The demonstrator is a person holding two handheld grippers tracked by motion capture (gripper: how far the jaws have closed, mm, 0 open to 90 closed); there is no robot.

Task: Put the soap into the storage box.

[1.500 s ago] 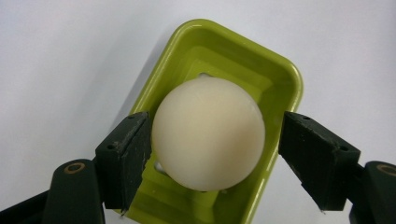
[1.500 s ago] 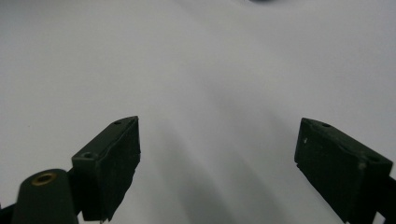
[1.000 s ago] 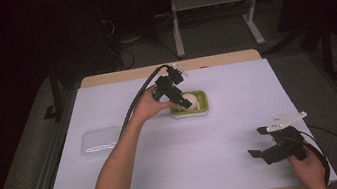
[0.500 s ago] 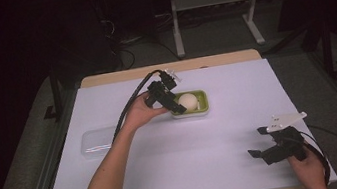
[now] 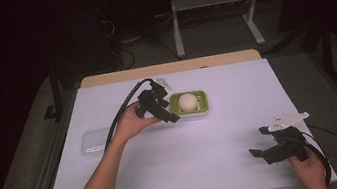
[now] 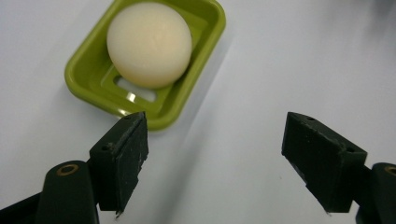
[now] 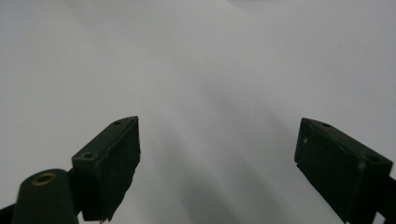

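A cream ball (image 5: 187,102) (image 6: 149,44) lies in a small green dish (image 5: 202,110) (image 6: 88,86) at the middle of the white table. My left gripper (image 5: 166,111) (image 6: 222,158) hovers just left of the dish, open, with nothing between its fingers; in the left gripper view the dish sits beyond the left jaw. Near the front right corner my right gripper (image 5: 259,141) (image 7: 219,168) rests low over bare white table, open and holding nothing.
A clear plastic lid or box (image 5: 94,143) lies at the left of the white table cover (image 5: 218,168). A wooden table edge (image 5: 167,68) runs along the back, with dark floor, cables and a metal stand behind it.
My left gripper has drawn back to the left off the green dish, and the ball in the dish has come into sight. The right gripper has stayed put.
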